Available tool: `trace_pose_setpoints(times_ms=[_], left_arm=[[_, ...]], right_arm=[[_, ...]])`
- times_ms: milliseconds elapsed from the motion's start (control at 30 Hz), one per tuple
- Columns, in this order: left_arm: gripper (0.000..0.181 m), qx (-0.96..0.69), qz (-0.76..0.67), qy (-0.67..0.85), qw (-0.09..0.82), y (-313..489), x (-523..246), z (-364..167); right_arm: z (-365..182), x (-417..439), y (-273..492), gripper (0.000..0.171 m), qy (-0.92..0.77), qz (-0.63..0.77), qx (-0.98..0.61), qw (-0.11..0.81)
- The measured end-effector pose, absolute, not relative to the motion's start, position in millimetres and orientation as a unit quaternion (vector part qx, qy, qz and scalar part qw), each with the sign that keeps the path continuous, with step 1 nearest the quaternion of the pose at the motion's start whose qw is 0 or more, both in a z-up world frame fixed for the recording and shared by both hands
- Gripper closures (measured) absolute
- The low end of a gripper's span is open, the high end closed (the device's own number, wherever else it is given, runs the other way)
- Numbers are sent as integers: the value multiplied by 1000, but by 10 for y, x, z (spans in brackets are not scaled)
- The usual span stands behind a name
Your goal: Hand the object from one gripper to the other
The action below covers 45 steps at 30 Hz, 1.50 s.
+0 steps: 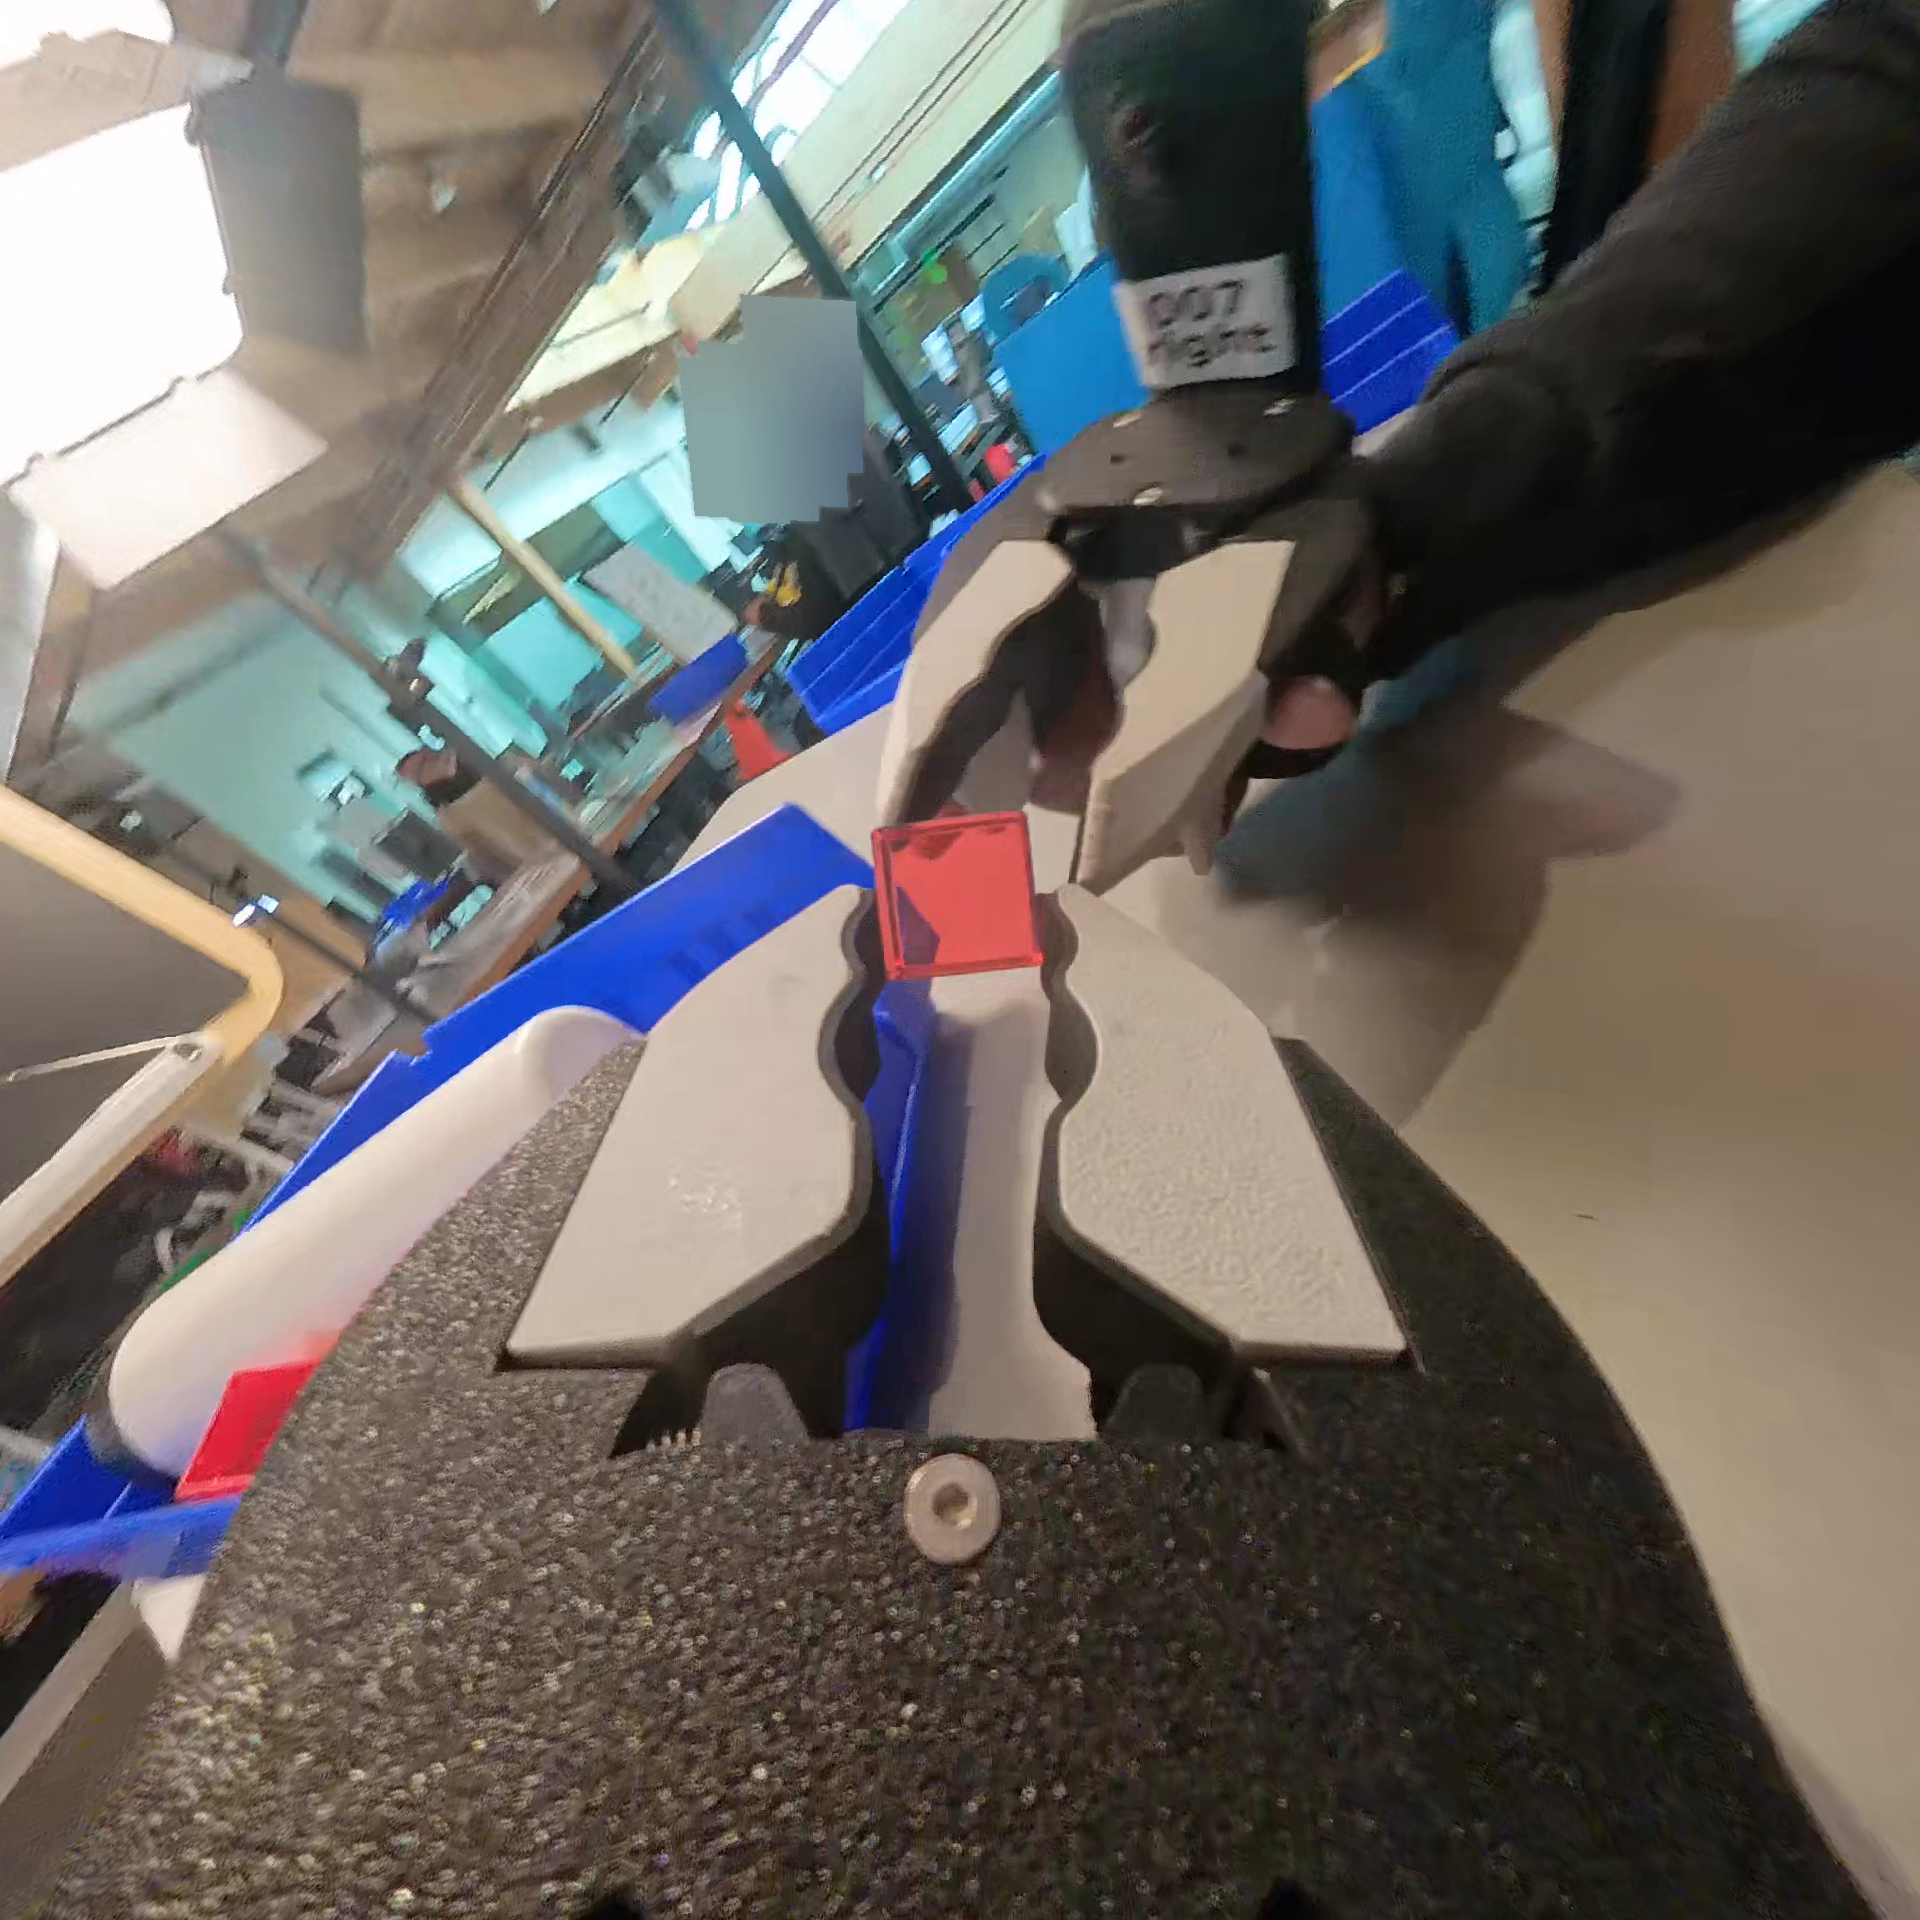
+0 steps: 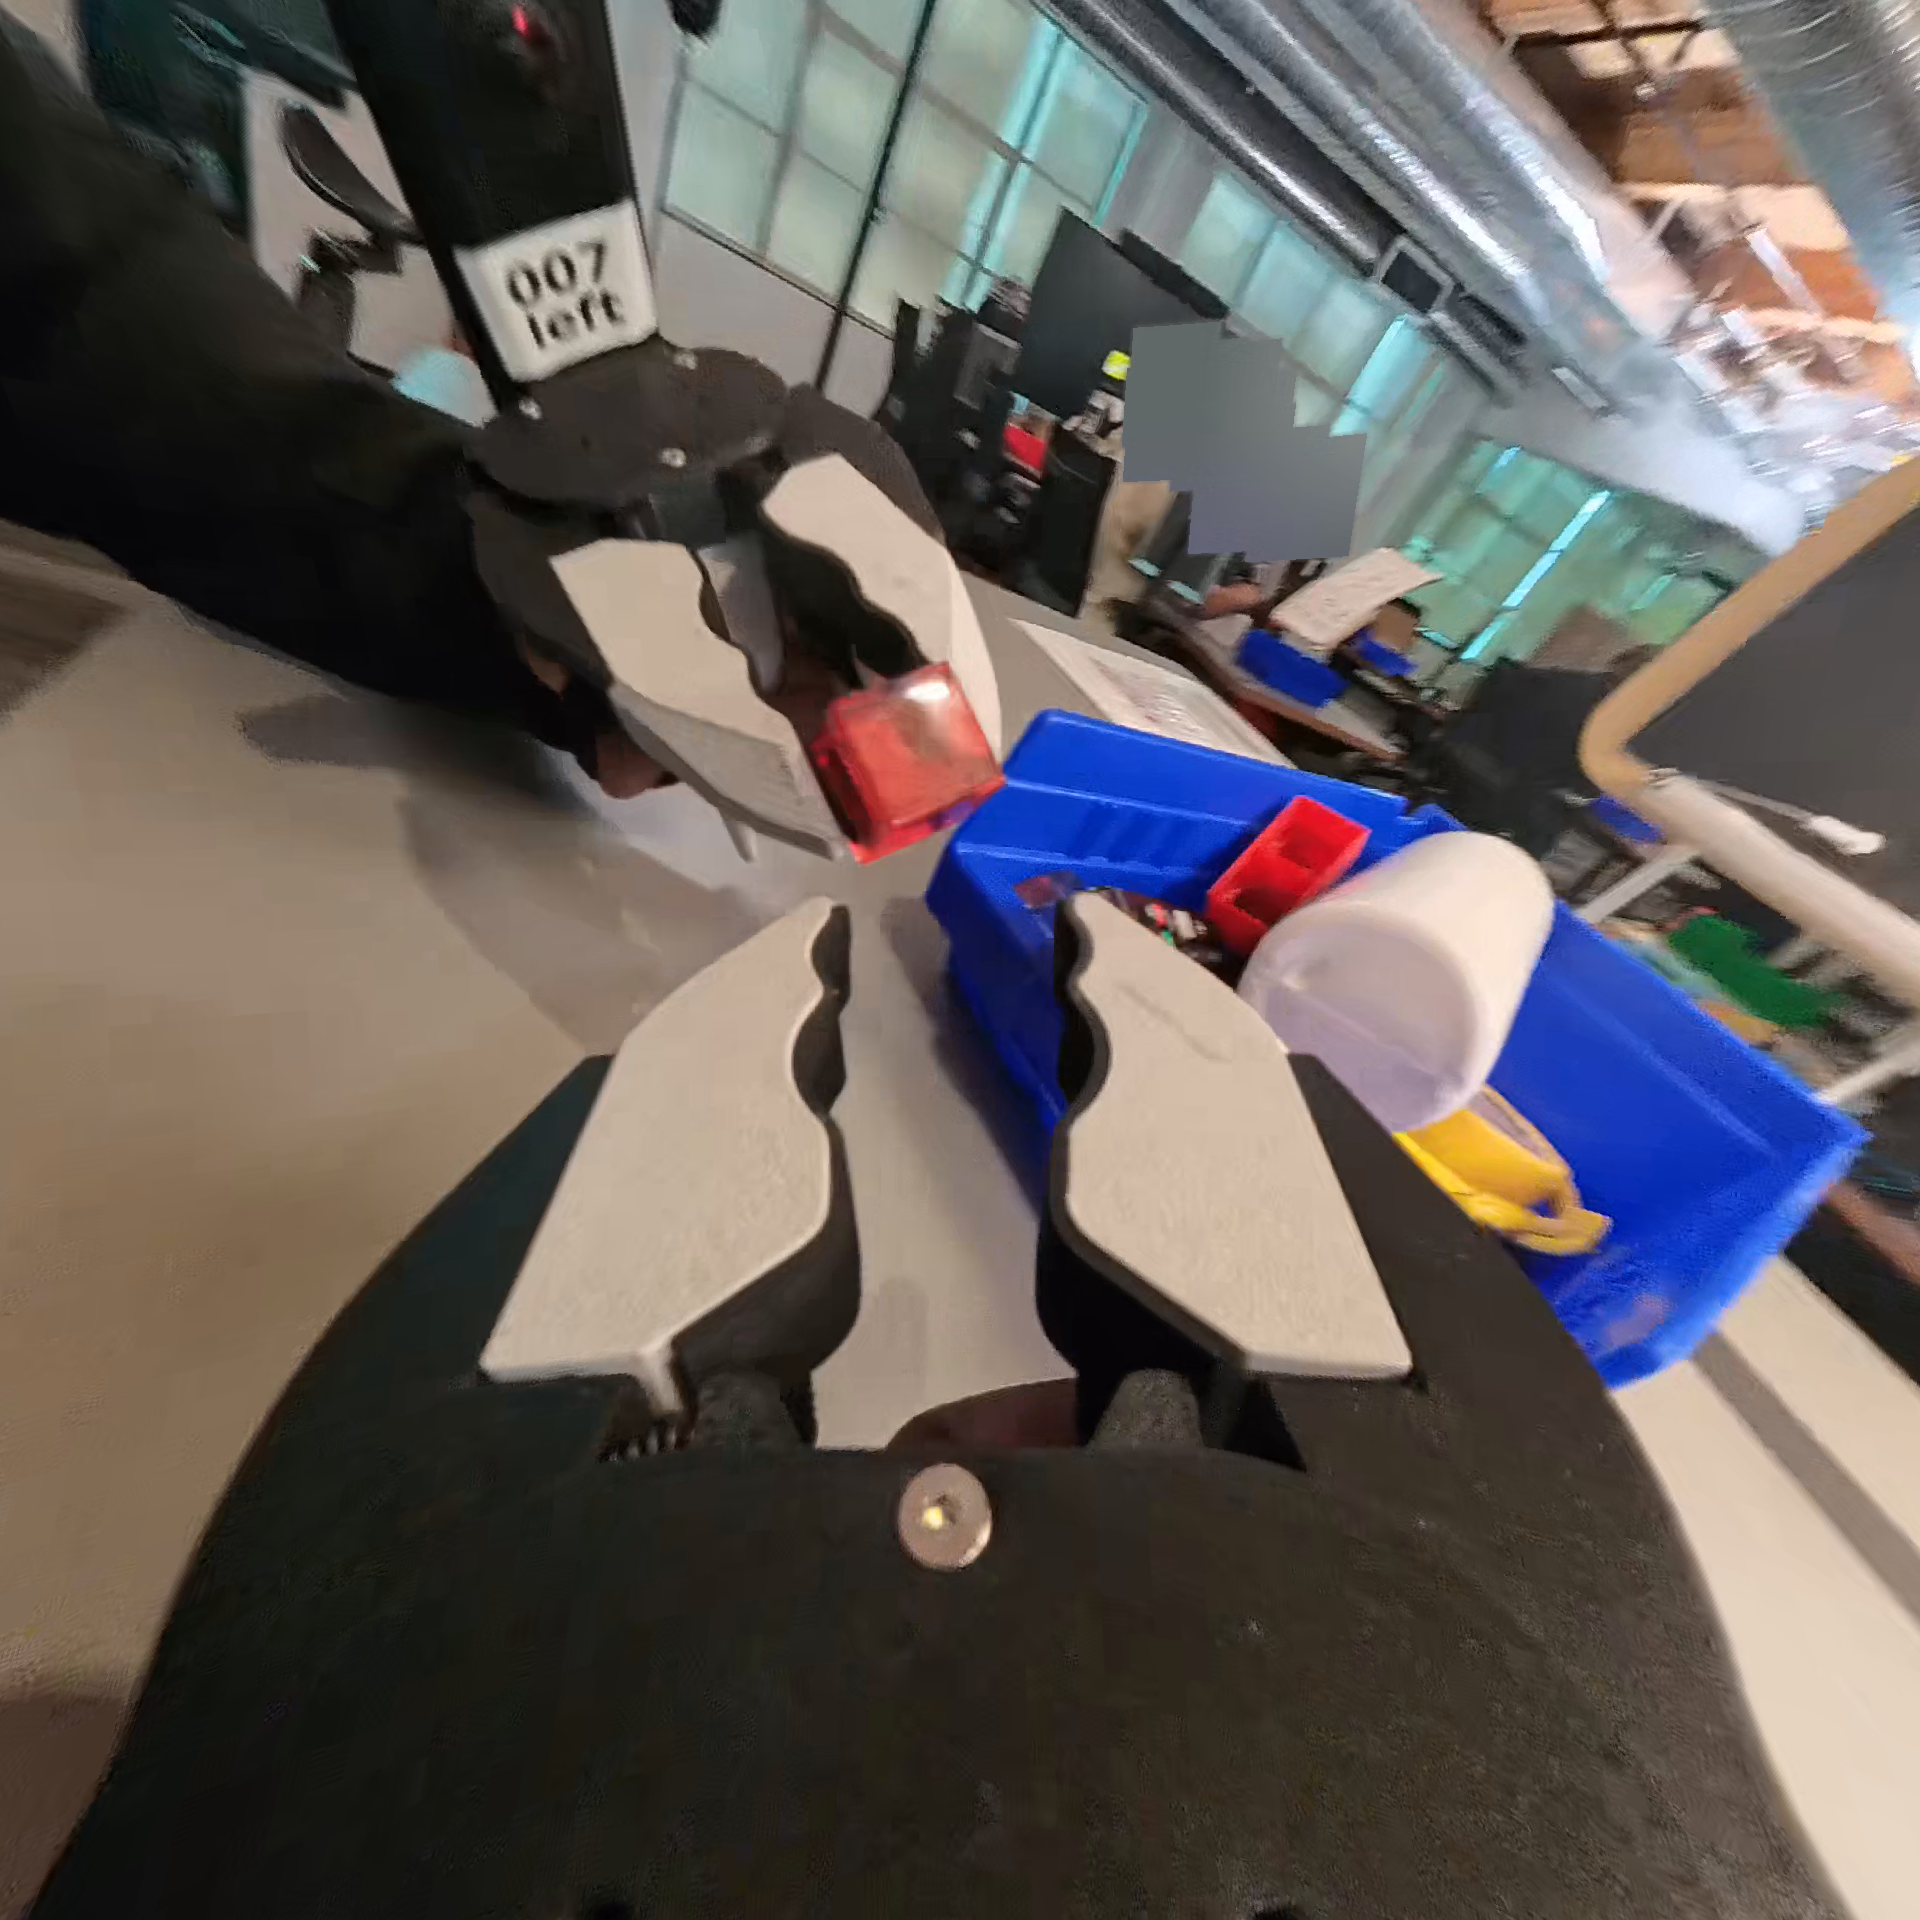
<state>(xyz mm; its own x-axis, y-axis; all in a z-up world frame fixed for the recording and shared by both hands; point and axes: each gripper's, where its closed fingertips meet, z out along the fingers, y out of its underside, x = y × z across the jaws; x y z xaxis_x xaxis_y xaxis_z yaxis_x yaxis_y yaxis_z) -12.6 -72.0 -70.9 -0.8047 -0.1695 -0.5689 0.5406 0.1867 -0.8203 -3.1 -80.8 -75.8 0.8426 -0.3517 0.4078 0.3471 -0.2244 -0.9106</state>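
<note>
**Two grippers, one red cube between them**

Two grippers meet over a pale table. The left gripper pinches a translucent red cube at its fingertips; the right gripper faces it with jaws parted and nothing between them, close to the cube but apart. Beside them, a blue bin holds a white cylinder, a red block and a yellow item half hidden behind the cylinder. Smaller contents are too blurred to identify. Each gripper carries a white printed label.
</note>
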Motion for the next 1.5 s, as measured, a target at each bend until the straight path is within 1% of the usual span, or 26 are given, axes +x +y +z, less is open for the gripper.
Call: trace_pose_setpoints(times_ms=[33, 167, 333, 667, 700, 733, 933, 1067, 1167, 1233, 1333, 1500], left_arm=[[152, 142, -627, 714, 277, -725, -170, -721], [152, 177, -620, 720, 255, -748, -274, -819], [152, 206, -616, 724, 233, -757, -382, -897], [152, 211, -599, 742, 213, -750, -388, -1000], [152, 207, -595, 747, 214, -745, -363, -1015], [152, 197, -595, 748, 218, -744, -324, -1014], [140, 135, -597, 769, 185, -724, -197, -986], [130, 51, -593, 795, 116, -729, -115, -989], [130, -16, -628, 777, 37, -754, -134, -862], [130, -61, -647, 760, -18, -773, -139, -796], [131, -104, -647, 752, -72, -793, -127, -832], [139, -85, -637, 765, -44, -794, -129, -909]], right_arm=[[-746, -68, -809, 131, -1, -264, -729, 632], [-760, -270, -741, 131, -38, -221, -733, 642], [-892, -404, -657, 133, -82, -224, -752, 614], [-953, -408, -639, 139, -101, -255, -759, 591], [-950, -384, -643, 140, -99, -266, -758, 587], [-941, -354, -651, 146, -97, -280, -756, 583], [-870, -197, -712, 146, -94, -380, -740, 547], [-809, -83, -779, 146, -106, -477, -716, 498], [-832, -47, -789, 146, -129, -531, -704, 454], [-842, -71, -765, 146, -141, -544, -697, 447], [-823, -107, -735, 146, -150, -557, -684, 446], [-796, -111, -719, 146, -164, -600, -664, 415]])
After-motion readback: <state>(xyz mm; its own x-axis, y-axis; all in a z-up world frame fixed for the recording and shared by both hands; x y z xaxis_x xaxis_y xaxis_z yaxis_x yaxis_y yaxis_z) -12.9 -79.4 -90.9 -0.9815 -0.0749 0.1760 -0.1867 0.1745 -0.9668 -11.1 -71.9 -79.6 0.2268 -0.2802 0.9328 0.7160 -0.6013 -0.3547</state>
